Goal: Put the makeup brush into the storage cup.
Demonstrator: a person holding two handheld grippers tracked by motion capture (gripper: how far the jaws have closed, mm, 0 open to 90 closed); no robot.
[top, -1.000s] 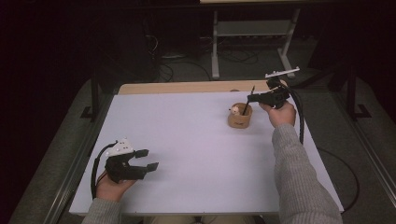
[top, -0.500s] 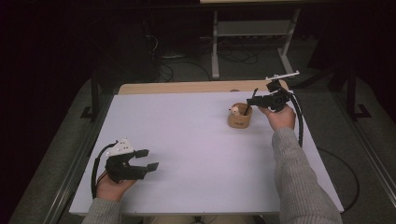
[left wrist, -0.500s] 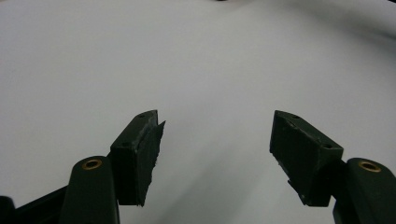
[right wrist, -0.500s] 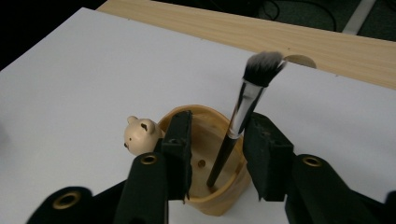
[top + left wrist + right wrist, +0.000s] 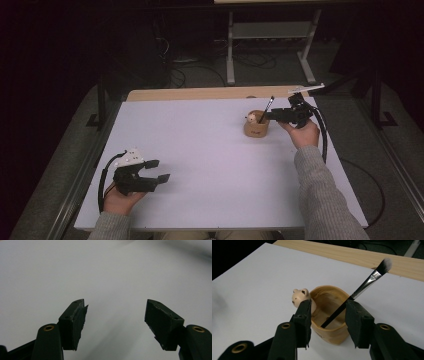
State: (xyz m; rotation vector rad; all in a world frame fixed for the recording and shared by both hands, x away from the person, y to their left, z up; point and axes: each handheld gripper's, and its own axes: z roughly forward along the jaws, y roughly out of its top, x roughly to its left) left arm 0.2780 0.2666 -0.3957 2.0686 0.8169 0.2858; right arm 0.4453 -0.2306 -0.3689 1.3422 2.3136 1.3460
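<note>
Brush [image 5: 362, 287] stands in cup [image 5: 329, 315] — between parted jaws.

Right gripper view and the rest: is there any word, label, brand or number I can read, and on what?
Nothing legible.
Tan cup: a small dark mark low on its front wall, too small and blurred to read; the high view shows the same mark, also unreadable.
Brush, bear figure, white table: no lettering seen.
</note>
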